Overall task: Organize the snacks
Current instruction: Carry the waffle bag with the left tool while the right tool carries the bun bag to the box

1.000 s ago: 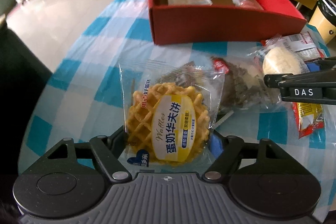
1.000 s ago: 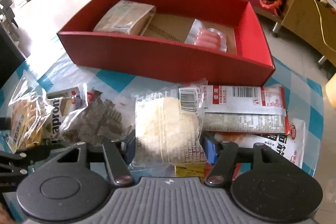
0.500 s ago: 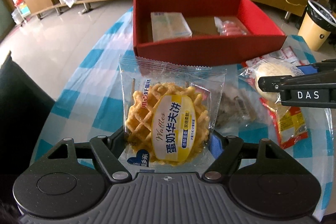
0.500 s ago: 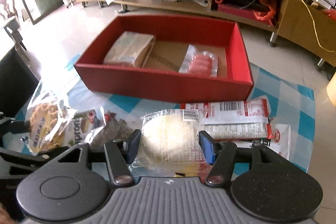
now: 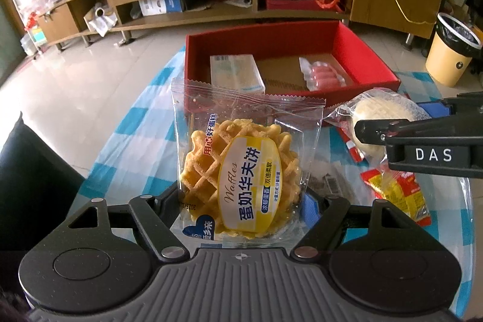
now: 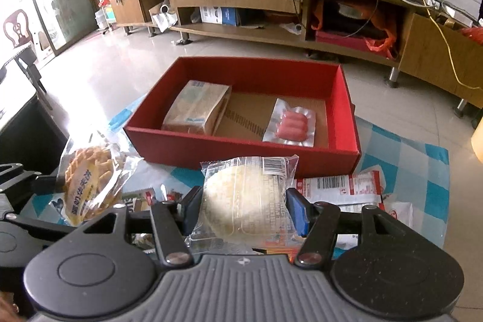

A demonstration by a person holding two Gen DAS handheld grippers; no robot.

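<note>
Inside the red box [image 6: 241,151] I count two snacks already packed, a tan packet [image 6: 197,110] and sausages [image 6: 294,124]. My left gripper [image 5: 241,201] clamps the waffle pack [image 5: 244,171], my right gripper [image 6: 241,213] the pale bun [image 6: 243,201], both raised short of the box. Several packets [image 6: 341,187] remain on the checked table [image 6: 416,171].

both grippers are up off the table and angled downward; left gripper [image 5: 241,201] has its jaws clamped on the sides of a waffle pack [image 5: 241,177]; right gripper [image 6: 243,210] is squeezing a pale round bun pack [image 6: 244,201] between its blue pads; from the left wrist cam the right gripper's finger pokes in at about 3 o'clock
</note>
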